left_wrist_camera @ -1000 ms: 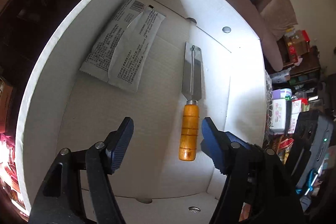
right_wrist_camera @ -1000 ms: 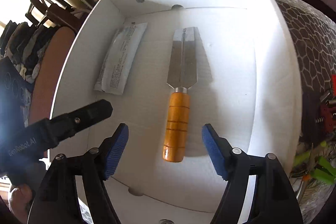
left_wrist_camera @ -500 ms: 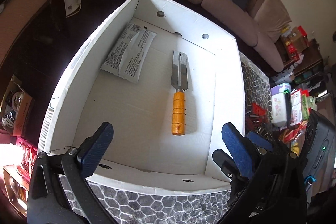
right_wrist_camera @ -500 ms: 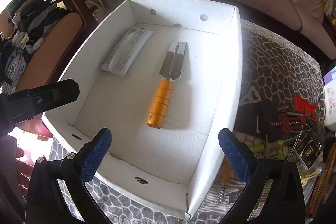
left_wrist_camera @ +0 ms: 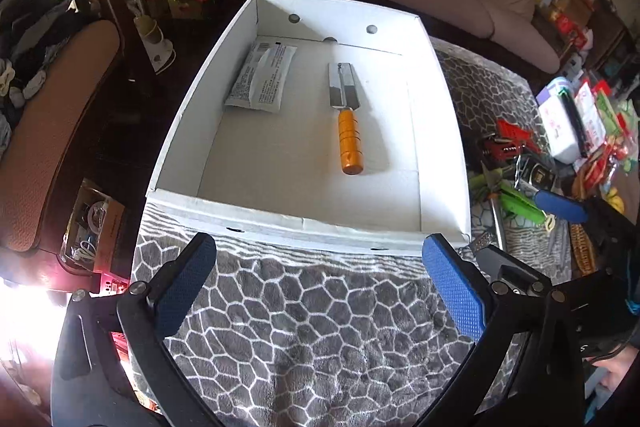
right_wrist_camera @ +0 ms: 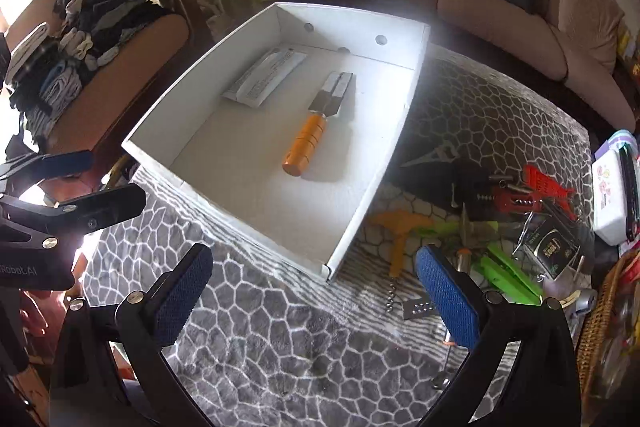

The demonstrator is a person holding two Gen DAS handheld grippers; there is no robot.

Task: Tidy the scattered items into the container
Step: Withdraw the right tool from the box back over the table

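I am holding my left gripper [left_wrist_camera: 318,285] and right gripper [right_wrist_camera: 314,293] above the grey honeycomb-patterned blanket [left_wrist_camera: 320,339], both with fingers spread wide and nothing between them. The white cardboard box [left_wrist_camera: 444,131] is sitting at the blanket's far edge, holding an orange-handled metal scraper [left_wrist_camera: 347,123] mid-floor and a white printed packet [left_wrist_camera: 262,77] near its far-left corner.

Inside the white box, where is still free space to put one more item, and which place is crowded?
White box: bare floor along the near wall, below the packet, and right of the orange-handled scraper. The pile of tools right of the box is crowded.
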